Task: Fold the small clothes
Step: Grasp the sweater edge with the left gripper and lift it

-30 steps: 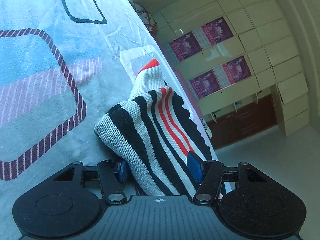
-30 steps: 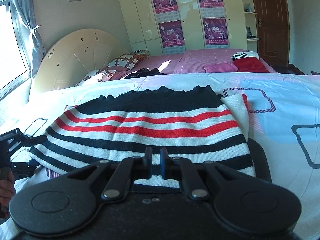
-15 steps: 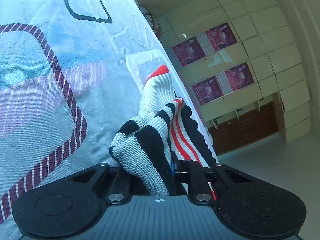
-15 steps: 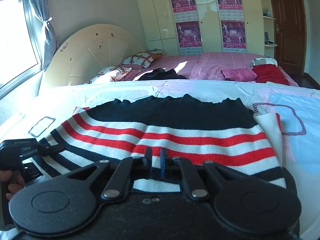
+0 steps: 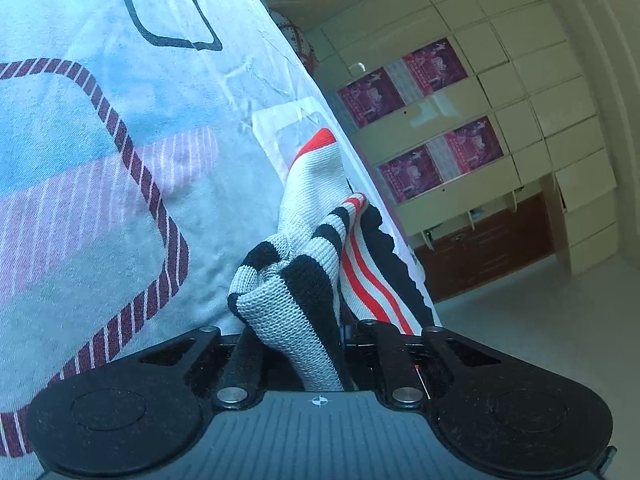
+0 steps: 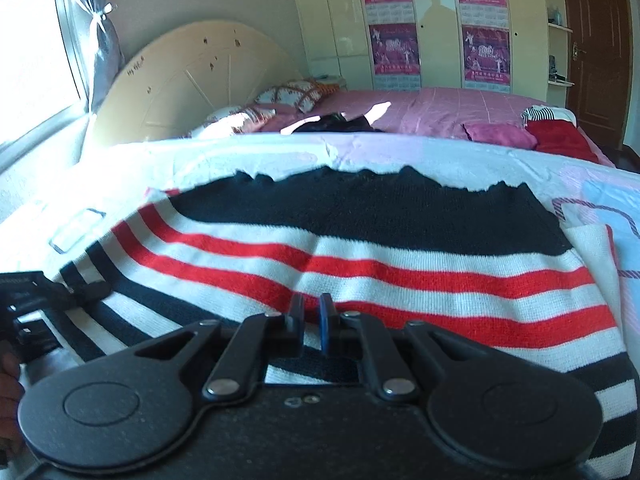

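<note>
A knit sweater (image 6: 400,272) with black, white and red stripes lies spread on the patterned bedsheet (image 5: 100,160). My left gripper (image 5: 298,332) is shut on a bunched corner of the sweater (image 5: 296,292), which stands up in a fold between the fingers. In the right wrist view that left gripper (image 6: 76,292) shows at the sweater's left edge, with a hand (image 6: 8,376) behind it. My right gripper (image 6: 310,320) hovers low over the sweater's near half, fingertips by a red stripe. Its jaws are shut, and I see no fabric rising between the pads.
Beyond the sheet stands a second bed with a pink cover (image 6: 440,112), with pink and red clothes (image 6: 560,140), pillows (image 6: 296,94) and a rounded headboard (image 6: 192,80). Wardrobes with posters (image 6: 396,40) line the far wall. A brown door (image 6: 600,40) is at the right.
My left gripper closed on the sweater's corner and bunched it up. The right gripper slid forward over the sweater, from its near hem to the red stripes, staying shut.
</note>
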Action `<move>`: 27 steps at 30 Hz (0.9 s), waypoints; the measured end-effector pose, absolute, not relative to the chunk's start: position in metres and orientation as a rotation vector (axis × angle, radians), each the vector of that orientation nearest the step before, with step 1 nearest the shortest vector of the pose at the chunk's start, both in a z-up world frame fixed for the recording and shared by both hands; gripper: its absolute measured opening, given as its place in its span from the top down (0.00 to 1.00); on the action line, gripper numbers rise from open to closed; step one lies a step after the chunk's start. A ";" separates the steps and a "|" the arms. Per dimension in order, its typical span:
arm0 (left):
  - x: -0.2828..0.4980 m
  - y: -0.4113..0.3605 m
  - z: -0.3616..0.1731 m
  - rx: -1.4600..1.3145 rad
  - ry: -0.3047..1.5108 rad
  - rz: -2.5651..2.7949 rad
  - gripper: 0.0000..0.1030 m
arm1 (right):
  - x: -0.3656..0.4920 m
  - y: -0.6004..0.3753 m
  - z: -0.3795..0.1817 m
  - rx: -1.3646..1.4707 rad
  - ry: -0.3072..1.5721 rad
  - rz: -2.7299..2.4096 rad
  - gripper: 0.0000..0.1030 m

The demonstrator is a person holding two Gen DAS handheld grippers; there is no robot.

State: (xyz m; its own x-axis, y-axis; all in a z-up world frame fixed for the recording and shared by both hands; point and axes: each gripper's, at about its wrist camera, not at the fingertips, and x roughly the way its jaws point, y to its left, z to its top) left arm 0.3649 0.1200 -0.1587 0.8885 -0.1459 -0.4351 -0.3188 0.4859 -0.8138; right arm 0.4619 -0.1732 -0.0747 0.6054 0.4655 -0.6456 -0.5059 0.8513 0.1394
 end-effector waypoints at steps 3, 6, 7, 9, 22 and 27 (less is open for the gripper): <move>0.365 0.117 -0.155 -1.042 0.502 0.115 0.82 | 0.461 -0.170 -0.076 -0.076 0.726 0.558 0.94; 0.371 0.115 -0.150 -1.003 0.518 0.116 0.79 | 0.461 -0.167 -0.077 -0.084 0.733 0.545 0.94; 0.373 0.115 -0.149 -1.000 0.520 0.114 0.79 | 0.461 -0.167 -0.077 -0.082 0.735 0.540 0.94; 0.374 0.118 -0.152 -1.017 0.515 0.106 0.81 | 0.461 -0.167 -0.077 -0.074 0.741 0.531 0.94; 0.379 0.126 -0.141 -0.928 0.556 0.042 0.86 | 0.462 -0.157 -0.075 -0.020 0.775 0.423 0.94; 0.380 0.130 -0.137 -0.916 0.573 0.012 0.86 | 0.457 -0.150 -0.078 -0.053 0.750 0.394 0.94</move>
State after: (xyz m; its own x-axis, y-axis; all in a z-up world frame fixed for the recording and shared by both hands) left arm 0.3797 0.1296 -0.1369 0.8514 -0.2276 -0.4726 -0.2475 0.6200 -0.7446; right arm 0.4570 -0.1500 -0.0777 0.6621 0.3299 -0.6729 -0.3674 0.9255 0.0922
